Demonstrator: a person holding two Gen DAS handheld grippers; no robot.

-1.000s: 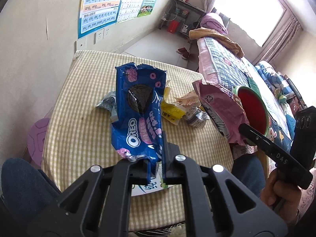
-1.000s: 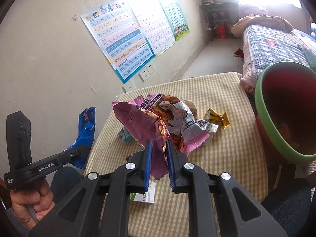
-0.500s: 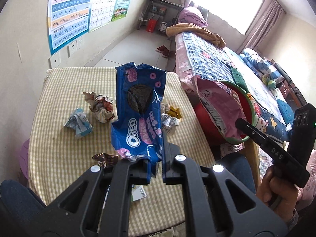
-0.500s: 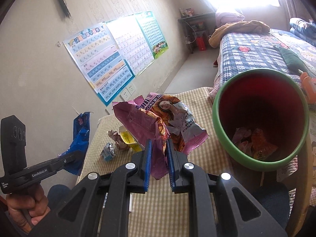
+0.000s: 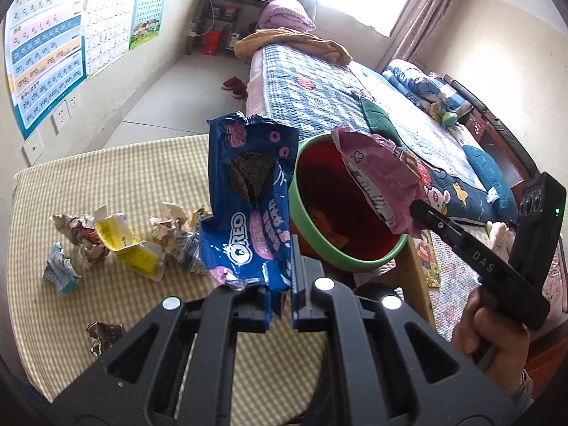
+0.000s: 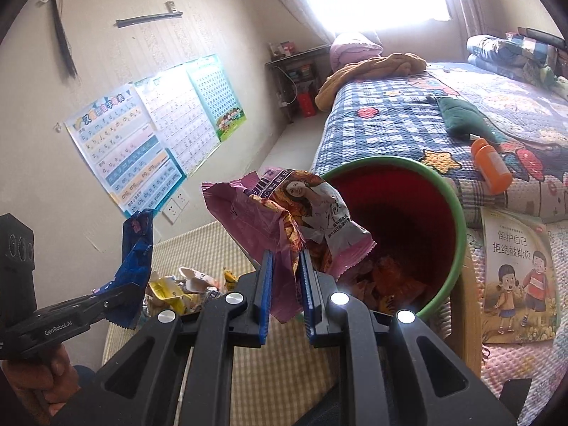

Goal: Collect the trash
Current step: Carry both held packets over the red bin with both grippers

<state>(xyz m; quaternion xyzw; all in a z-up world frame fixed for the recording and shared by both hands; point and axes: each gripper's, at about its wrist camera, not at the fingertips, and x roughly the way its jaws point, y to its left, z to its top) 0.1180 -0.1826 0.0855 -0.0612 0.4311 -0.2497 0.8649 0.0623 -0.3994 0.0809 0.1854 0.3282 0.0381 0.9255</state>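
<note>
The left gripper point(image 5: 280, 298) is clamped tight on the lower edge of a blue Oreo wrapper point(image 5: 248, 198), holding it upright above the checked table point(image 5: 106, 170), just beside the red bin point(image 5: 340, 206) with its green rim. The right gripper point(image 6: 285, 294) pinches a pink snack bag point(image 6: 284, 213) between narrowly parted jaws, in front of the bin's mouth. Crumpled wrappers point(image 5: 117, 238) lie on the table.
</note>
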